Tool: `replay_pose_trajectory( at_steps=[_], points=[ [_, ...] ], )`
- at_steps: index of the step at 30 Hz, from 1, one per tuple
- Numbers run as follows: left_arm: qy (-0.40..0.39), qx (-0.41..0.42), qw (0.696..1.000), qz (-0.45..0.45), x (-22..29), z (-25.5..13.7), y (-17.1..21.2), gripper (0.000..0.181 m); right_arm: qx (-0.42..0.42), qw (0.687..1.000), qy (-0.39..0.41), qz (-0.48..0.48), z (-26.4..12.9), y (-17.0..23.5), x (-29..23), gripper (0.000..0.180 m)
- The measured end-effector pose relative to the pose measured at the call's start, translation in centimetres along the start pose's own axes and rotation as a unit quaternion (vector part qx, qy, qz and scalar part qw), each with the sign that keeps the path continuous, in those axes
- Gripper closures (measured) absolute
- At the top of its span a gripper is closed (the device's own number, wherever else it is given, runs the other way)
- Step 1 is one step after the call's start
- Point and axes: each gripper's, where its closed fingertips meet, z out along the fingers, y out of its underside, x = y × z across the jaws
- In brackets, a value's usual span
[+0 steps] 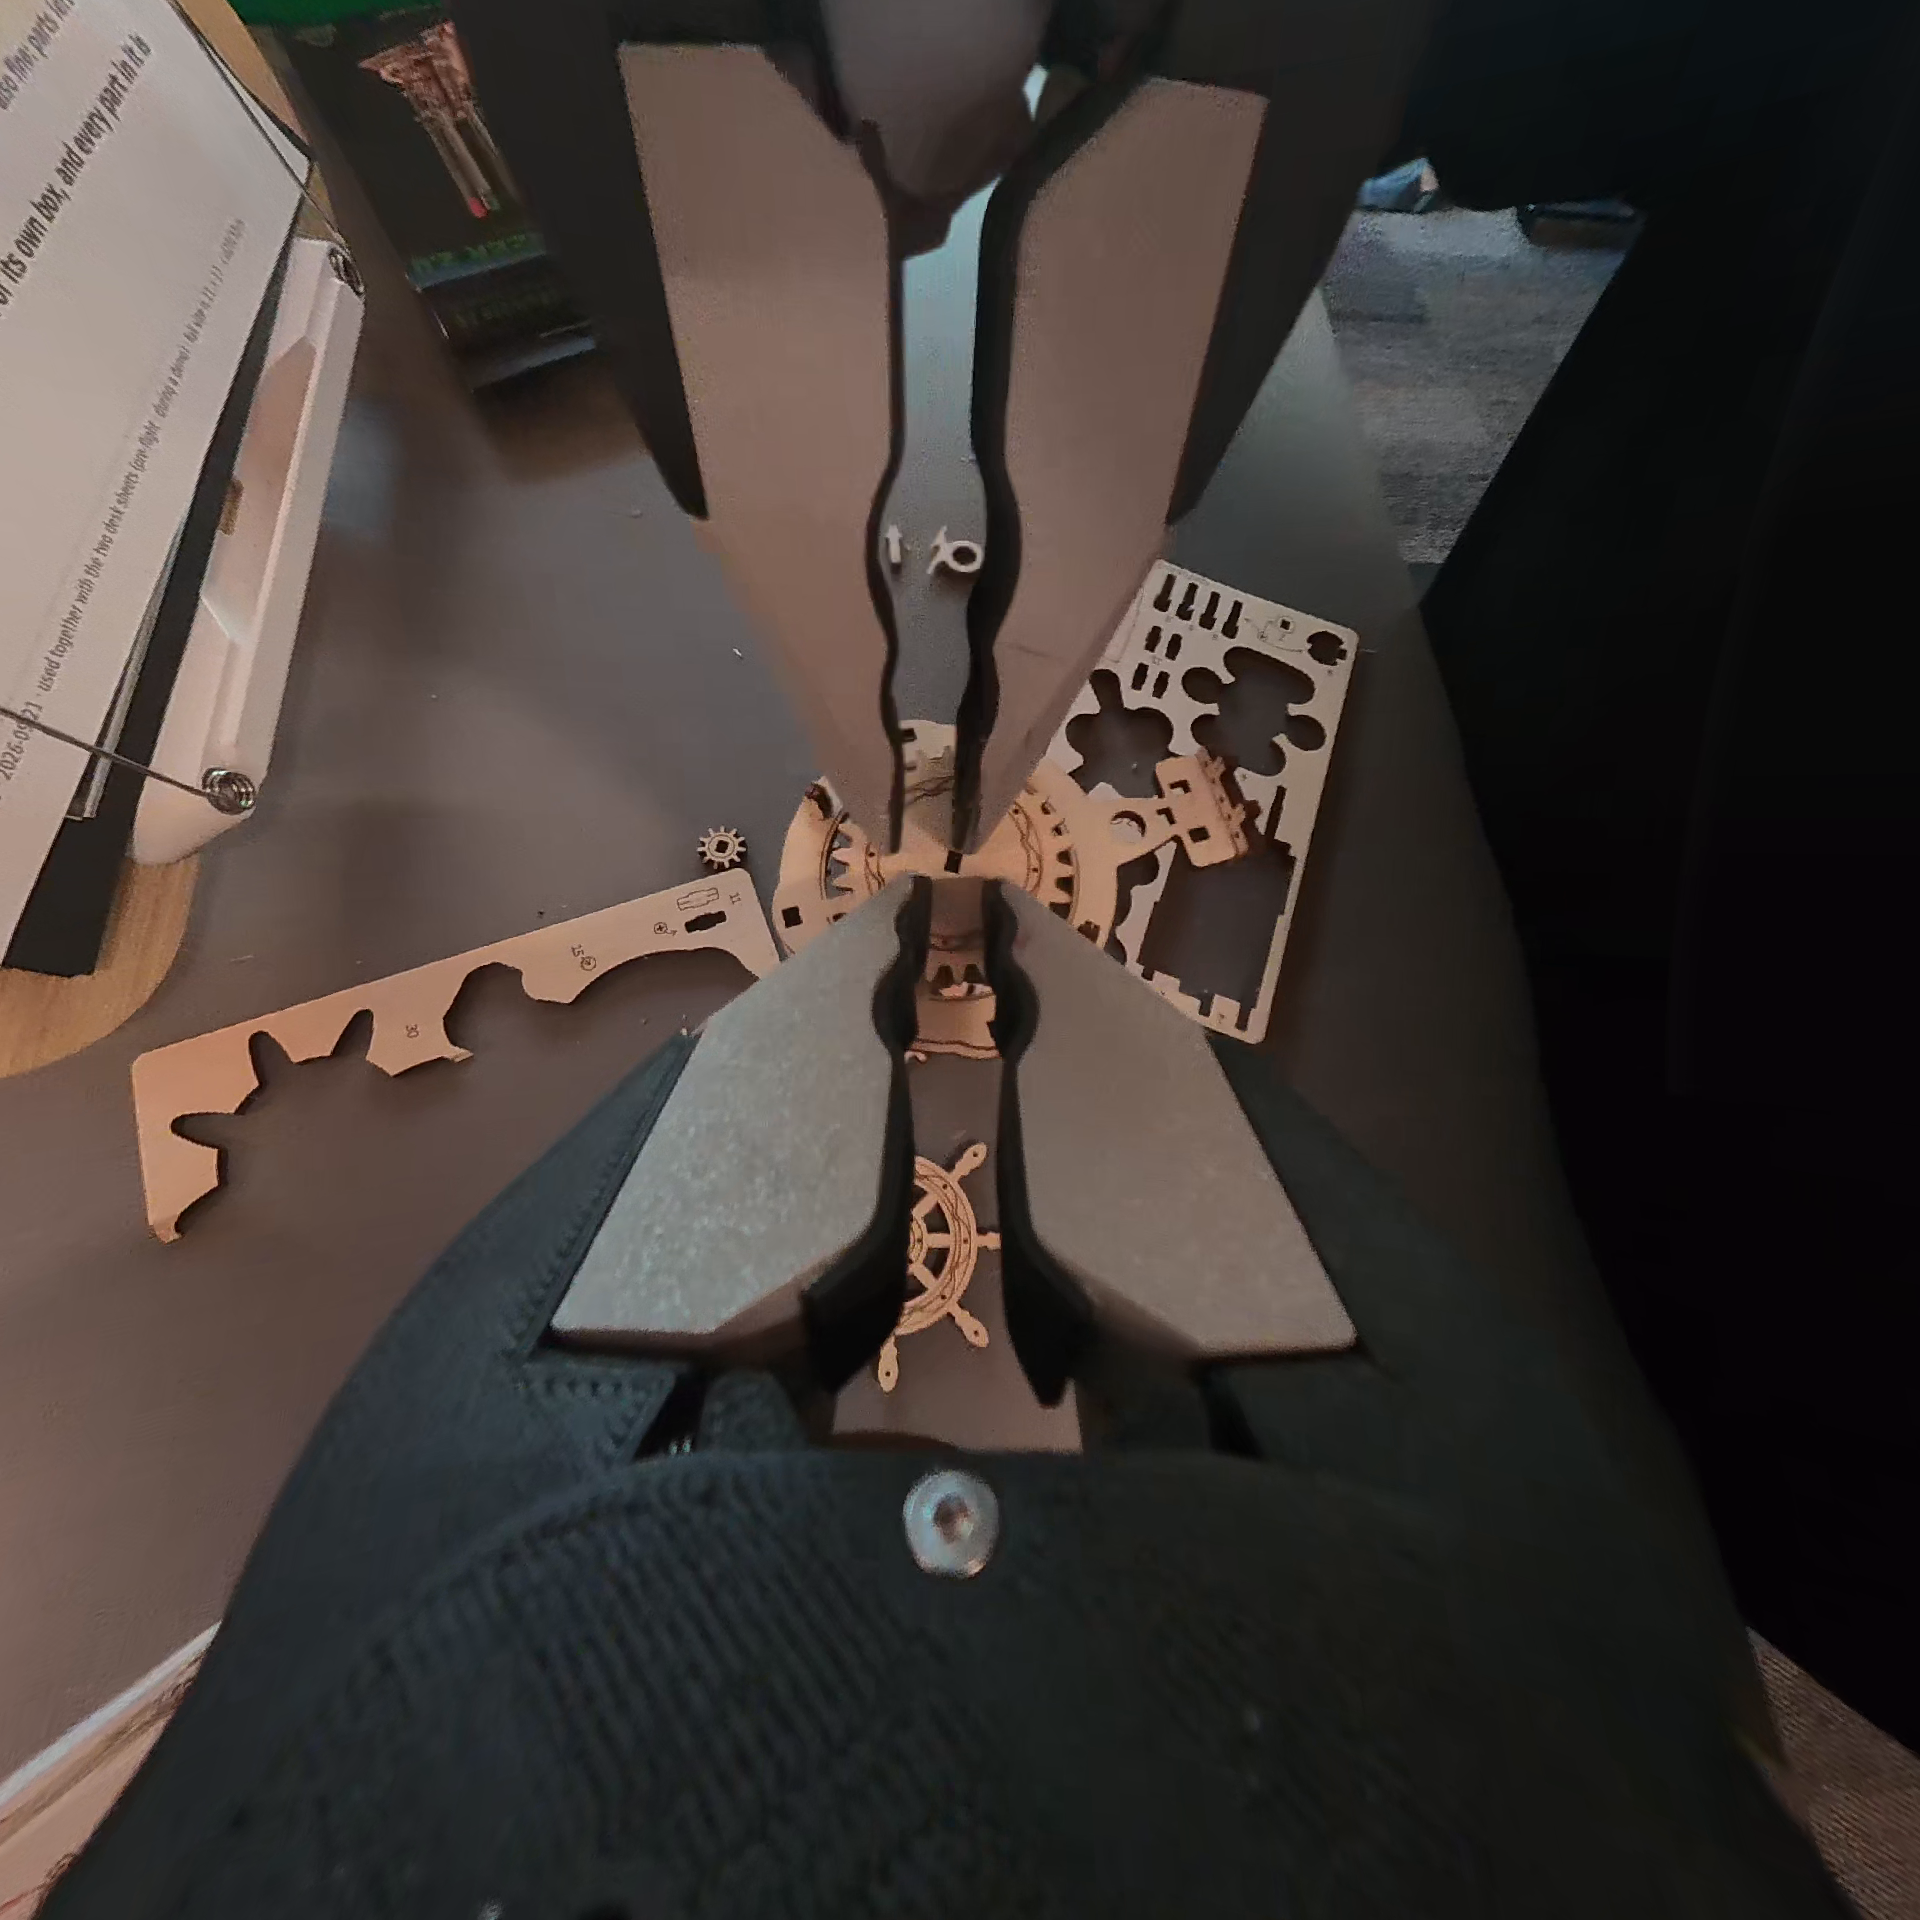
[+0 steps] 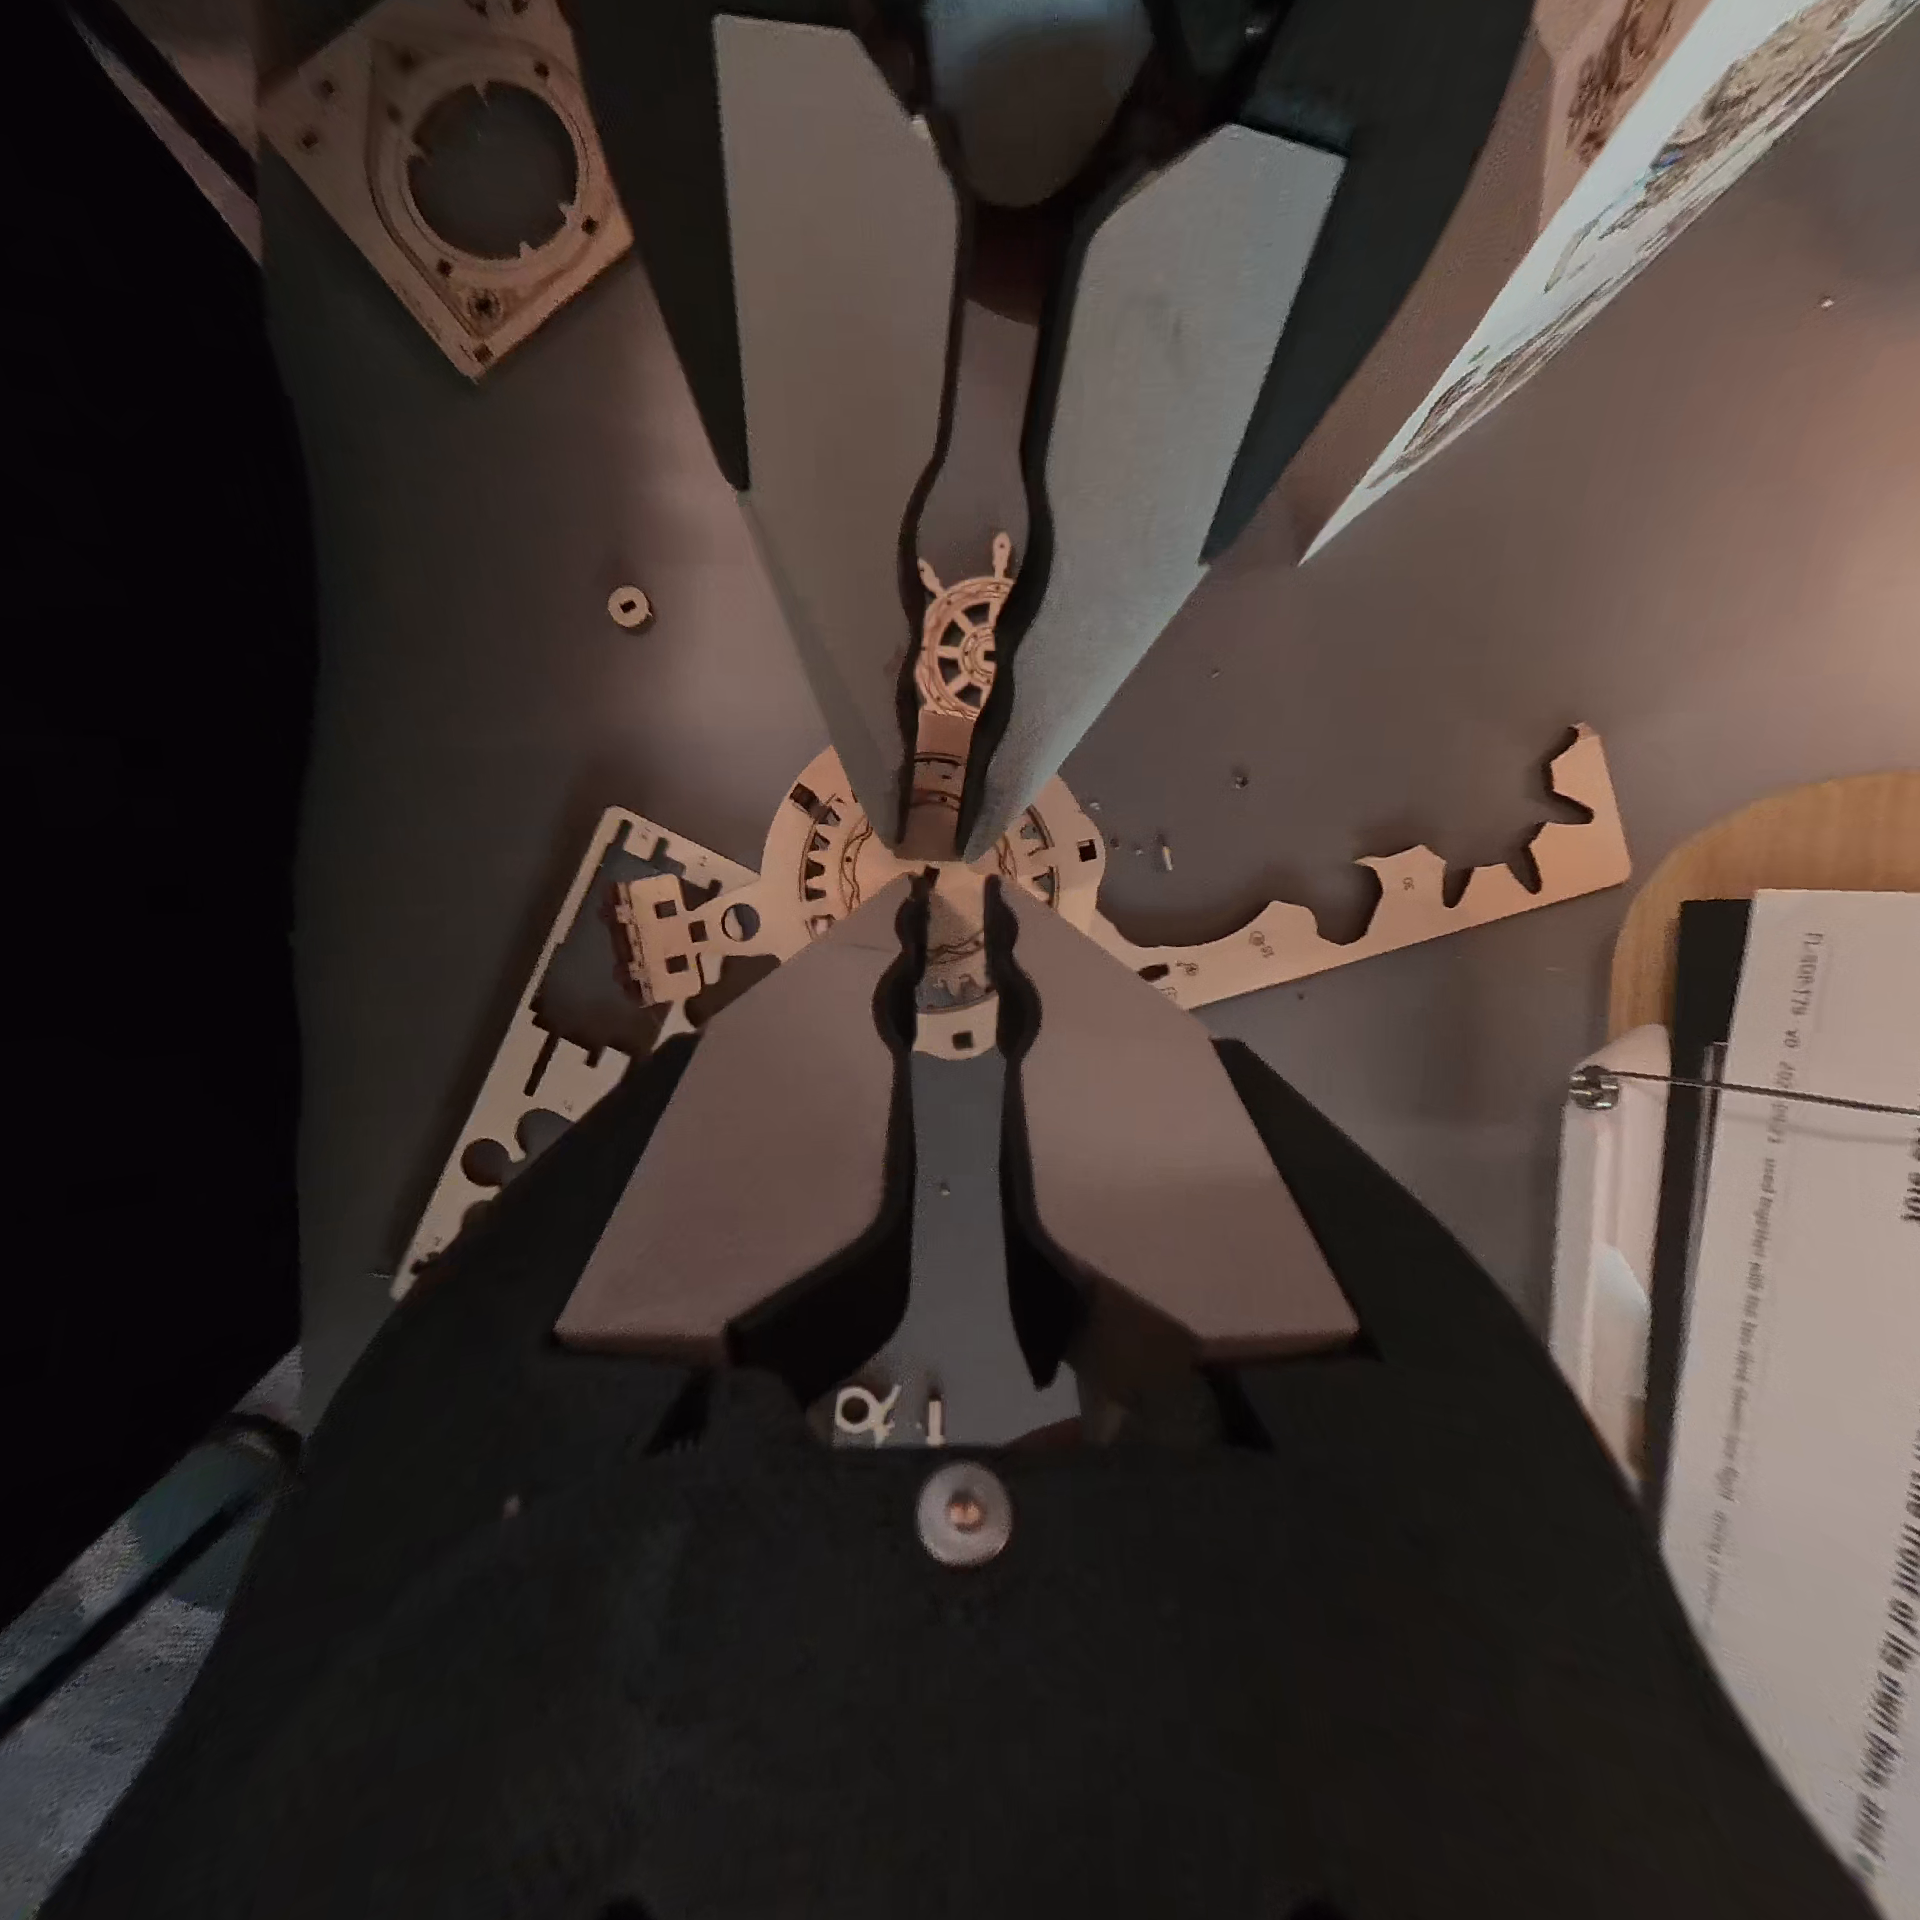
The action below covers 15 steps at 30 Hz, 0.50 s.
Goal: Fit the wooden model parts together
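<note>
Dark table (image 1: 499,727), white document stand (image 1: 239,582) at edge. Long punched-out wooden sheet (image 1: 416,1049) flat beside round geared wooden assembly (image 1: 831,873) mid-table. Left gripper (image 1: 948,885) and right gripper (image 2: 951,883) tip to tip above assembly, both narrowly spread; pinching anything, cannot tell. Ship's-wheel part (image 1: 940,1262) flat on table near assembly. Tiny gear (image 1: 721,848) alongside.

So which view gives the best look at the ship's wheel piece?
The left wrist view: the ship's wheel lies flat on the dark table, with its hub, spokes and most handles showing between the near tongs. In the right wrist view the ship's wheel is farther off, and the opposite tongs hide both of its sides.
</note>
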Motion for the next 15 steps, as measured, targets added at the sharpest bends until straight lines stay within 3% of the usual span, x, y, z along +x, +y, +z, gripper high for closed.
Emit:
replay_pose_trajectory(
  at_steps=[15],
  points=[
    [-0.01,0.002,1.0,0.015,0.15,0.15,-0.4,0.174,-0.001,1.0,0.006,0.004,-0.2,0.66,-0.9,0.164]
  ],
)
